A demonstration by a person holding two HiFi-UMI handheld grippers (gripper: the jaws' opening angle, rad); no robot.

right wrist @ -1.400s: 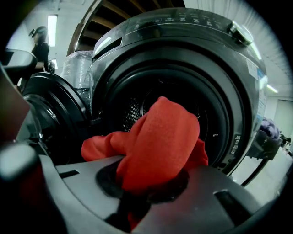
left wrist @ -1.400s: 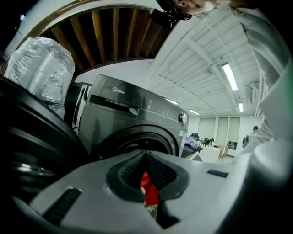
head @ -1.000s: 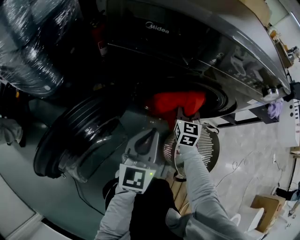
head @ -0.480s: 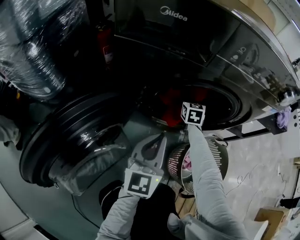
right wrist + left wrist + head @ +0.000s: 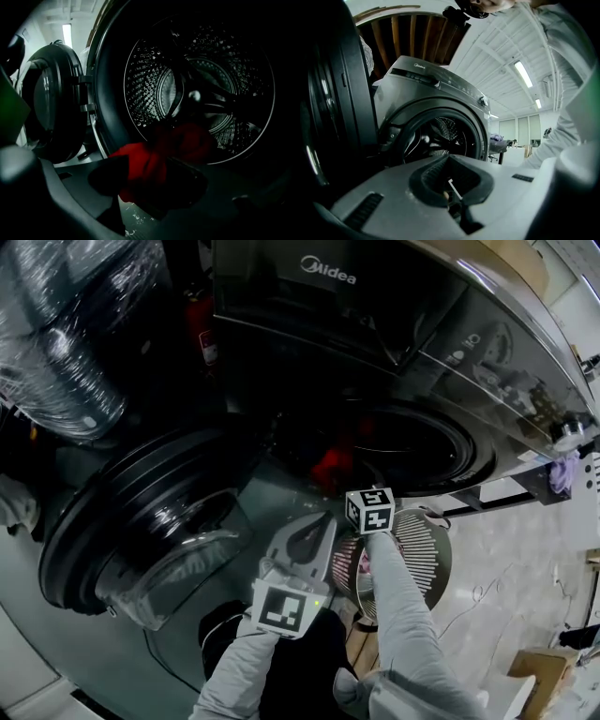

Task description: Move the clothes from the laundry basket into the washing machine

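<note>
red cloth point(image 5: 330, 465) lies in the dark mouth of the washer point(image 5: 394, 324), just ahead of the right gripper point(image 5: 367, 507).

head view: the right gripper sits at the lower lip of the mouth. the basket point(image 5: 427, 554) is just behind and below it, beside the sleeve. the left gripper point(image 5: 305, 538) is near the right one, lower and to its left, not touching it. it points at the washer front. the open door point(image 5: 141, 521) hangs well to its left.

left gripper view: the left gripper point(image 5: 451, 180) has its jaws together with nothing between them. the washer point(image 5: 440, 93) stands ahead and its drum point(image 5: 440, 136) is open to view. the door point(image 5: 333, 93) fills the left edge. a grey sleeve point(image 5: 562, 126) crosses on the right.

right gripper view: the right gripper point(image 5: 147, 180) has its jaws apart, and they have just been opening. the red cloth point(image 5: 150, 159) lies between them, bunched on the lip and running on into the drum point(image 5: 201, 84). neither pad is seen pressing it. the door point(image 5: 51, 103) stands to the gripper's left.
</note>
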